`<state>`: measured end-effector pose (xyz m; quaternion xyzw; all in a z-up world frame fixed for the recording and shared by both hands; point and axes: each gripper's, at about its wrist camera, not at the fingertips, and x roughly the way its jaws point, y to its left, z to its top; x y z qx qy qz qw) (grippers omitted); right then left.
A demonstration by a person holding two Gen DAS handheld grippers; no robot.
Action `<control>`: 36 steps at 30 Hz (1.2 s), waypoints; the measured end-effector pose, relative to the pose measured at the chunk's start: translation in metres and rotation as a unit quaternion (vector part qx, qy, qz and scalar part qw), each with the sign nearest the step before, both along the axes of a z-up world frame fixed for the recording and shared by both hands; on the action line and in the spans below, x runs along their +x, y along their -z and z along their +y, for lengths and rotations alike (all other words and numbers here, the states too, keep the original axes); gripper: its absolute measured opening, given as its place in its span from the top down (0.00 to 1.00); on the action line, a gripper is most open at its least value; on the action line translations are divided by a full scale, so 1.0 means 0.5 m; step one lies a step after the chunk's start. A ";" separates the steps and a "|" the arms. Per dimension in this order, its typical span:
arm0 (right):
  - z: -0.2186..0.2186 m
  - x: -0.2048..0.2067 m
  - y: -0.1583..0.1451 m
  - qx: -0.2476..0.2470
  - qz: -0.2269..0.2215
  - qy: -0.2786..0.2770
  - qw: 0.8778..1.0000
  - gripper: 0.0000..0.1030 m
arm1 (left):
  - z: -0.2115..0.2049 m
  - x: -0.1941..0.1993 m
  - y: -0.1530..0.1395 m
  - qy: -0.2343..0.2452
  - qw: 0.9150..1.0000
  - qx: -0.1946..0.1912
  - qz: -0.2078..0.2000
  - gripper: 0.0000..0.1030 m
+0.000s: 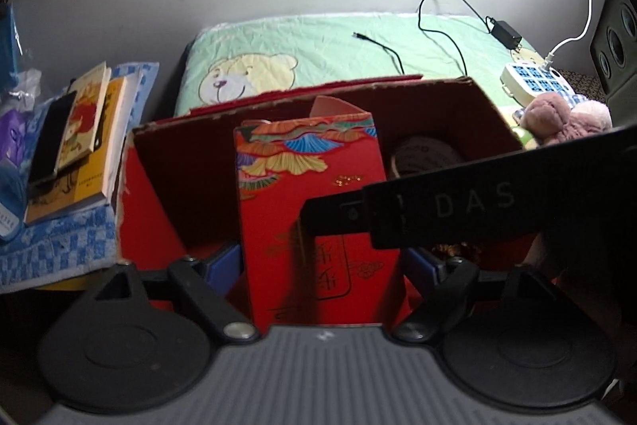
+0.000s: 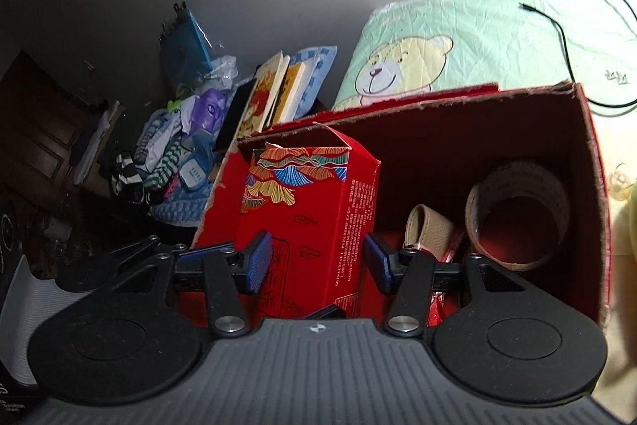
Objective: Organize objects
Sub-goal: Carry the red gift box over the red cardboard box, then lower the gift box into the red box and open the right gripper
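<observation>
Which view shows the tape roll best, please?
The right wrist view: the tape roll shows whole inside the red box. In the left wrist view only its top shows, behind the right gripper's black finger.

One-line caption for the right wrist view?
Open right gripper straddles a red carton standing in a red box beside a tape roll.

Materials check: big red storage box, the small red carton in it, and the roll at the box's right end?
Big red storage box: cardboard, red outside, brown inside; torn, fibrous rim edges show it.
Small red carton: thin printed paperboard, slightly glossy, with sharp folds and a tuck flap on top.
Roll: probably adhesive tape, translucent brownish band wound round a hollow core; can't confirm.
</observation>
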<state>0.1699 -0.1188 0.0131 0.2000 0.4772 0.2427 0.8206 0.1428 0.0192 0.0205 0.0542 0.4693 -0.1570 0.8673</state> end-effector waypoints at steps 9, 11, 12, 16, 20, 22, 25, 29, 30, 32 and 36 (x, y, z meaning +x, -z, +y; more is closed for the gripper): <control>0.030 0.053 0.056 -0.029 0.072 -0.024 0.997 0.47 | 0.015 0.045 0.067 -0.011 0.998 0.004 0.064 0.19; 0.036 0.061 0.064 -0.033 0.082 -0.031 0.996 0.47 | 0.017 0.050 0.078 -0.013 0.997 0.010 0.074 0.18; 0.040 0.064 0.067 -0.036 0.088 -0.034 0.995 0.47 | 0.017 0.052 0.081 -0.013 0.997 0.011 0.078 0.19; 0.044 0.072 0.076 -0.036 0.103 -0.040 0.993 0.45 | 0.016 0.055 0.082 -0.016 0.997 0.024 0.078 0.20; 0.049 0.073 0.083 -0.035 0.106 -0.042 0.993 0.45 | 0.015 0.059 0.086 -0.025 0.996 0.031 0.083 0.20; 0.053 0.072 0.081 -0.040 0.100 -0.045 0.993 0.45 | 0.018 0.062 0.088 -0.031 0.995 0.027 0.087 0.20; 0.052 0.072 0.081 -0.044 0.094 -0.039 0.994 0.48 | 0.021 0.062 0.089 -0.040 0.995 0.028 0.089 0.19; 0.048 0.075 0.086 -0.038 0.097 -0.033 0.994 0.48 | 0.019 0.064 0.089 -0.044 0.995 0.041 0.084 0.18; 0.047 0.074 0.086 -0.036 0.096 -0.031 0.994 0.48 | 0.018 0.063 0.089 -0.045 0.995 0.043 0.083 0.17; 0.044 0.074 0.086 -0.031 0.094 -0.027 0.995 0.50 | 0.020 0.063 0.089 -0.047 0.995 0.042 0.083 0.17; 0.042 0.076 0.089 -0.031 0.099 -0.022 0.994 0.54 | 0.018 0.062 0.087 -0.053 0.994 0.044 0.082 0.17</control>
